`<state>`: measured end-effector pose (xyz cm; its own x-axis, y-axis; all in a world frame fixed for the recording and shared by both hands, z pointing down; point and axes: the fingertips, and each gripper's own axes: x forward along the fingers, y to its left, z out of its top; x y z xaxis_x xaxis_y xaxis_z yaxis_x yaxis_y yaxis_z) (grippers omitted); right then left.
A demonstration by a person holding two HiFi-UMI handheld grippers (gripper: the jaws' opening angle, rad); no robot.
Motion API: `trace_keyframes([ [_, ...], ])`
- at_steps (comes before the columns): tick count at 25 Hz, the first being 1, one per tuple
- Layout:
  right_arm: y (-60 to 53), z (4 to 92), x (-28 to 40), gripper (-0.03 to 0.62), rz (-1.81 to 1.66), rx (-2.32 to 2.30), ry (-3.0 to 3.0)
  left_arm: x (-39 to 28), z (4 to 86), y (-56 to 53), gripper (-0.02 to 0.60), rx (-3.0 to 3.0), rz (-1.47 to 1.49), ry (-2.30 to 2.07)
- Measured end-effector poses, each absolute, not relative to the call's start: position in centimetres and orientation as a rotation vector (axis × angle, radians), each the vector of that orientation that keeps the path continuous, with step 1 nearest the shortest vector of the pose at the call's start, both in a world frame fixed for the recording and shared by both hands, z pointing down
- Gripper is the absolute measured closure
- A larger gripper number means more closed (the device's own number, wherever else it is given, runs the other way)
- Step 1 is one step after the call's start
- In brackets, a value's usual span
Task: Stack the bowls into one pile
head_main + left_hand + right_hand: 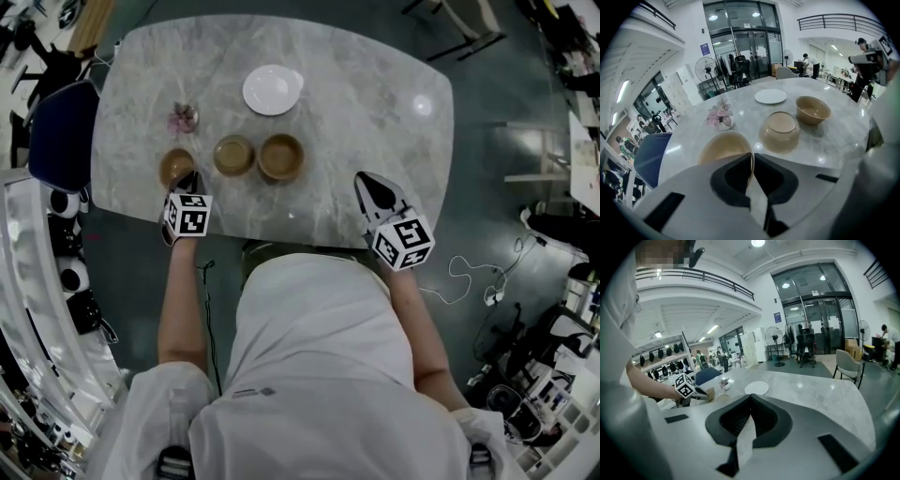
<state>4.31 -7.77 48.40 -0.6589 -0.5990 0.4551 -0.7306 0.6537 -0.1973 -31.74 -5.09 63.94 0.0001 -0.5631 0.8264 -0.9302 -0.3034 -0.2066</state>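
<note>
The left gripper (753, 155) has its jaws pinched together on the near rim of the first tan round bowl (723, 146), with the thin wall caught right between the tips. That bowl sits directly ahead of and below the gripper on the grey marble-patterned oval table (375, 131). The right gripper (750, 396) hovers over the table's near edge, jaws closed on nothing, with bare tabletop ahead of it.

The step in hand, as I judge it, is lifting this bowl to nest it in the second tan round bowl (780, 132), which stands just ahead and to the right of the left gripper. The third tan round bowl (813, 109) lies further on along the same line.

A pinch on one side of a rim lets a bowl sag away from the jaws. The lift should therefore be slow and straight up until the foot clears the neighbour's rim, then across to the right. Hold the wrist angle steady so the bowl hangs level, centre it over the target, lower until it seats, and only then let go.

The small vase of pink flowers (720, 116) ahead and left of the gripper, and the white round plate (770, 96) far ahead, are off the path. The right gripper could steady the second bowl if it slides.
</note>
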Motion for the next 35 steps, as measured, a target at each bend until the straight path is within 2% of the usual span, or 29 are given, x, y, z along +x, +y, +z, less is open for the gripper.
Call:
trace_keyframes([
  [16,-7.5,48.4,8.4,0.585,0.553,1.044,-2.572,-23.1,59.0,-6.7,0.561,2.016,1.250,-1.526],
  [35,-5.8,48.7,16.5,0.586,0.608,1.146,-2.547,-10.6,58.4,-8.0,0.560,2.189,1.292,-1.357],
])
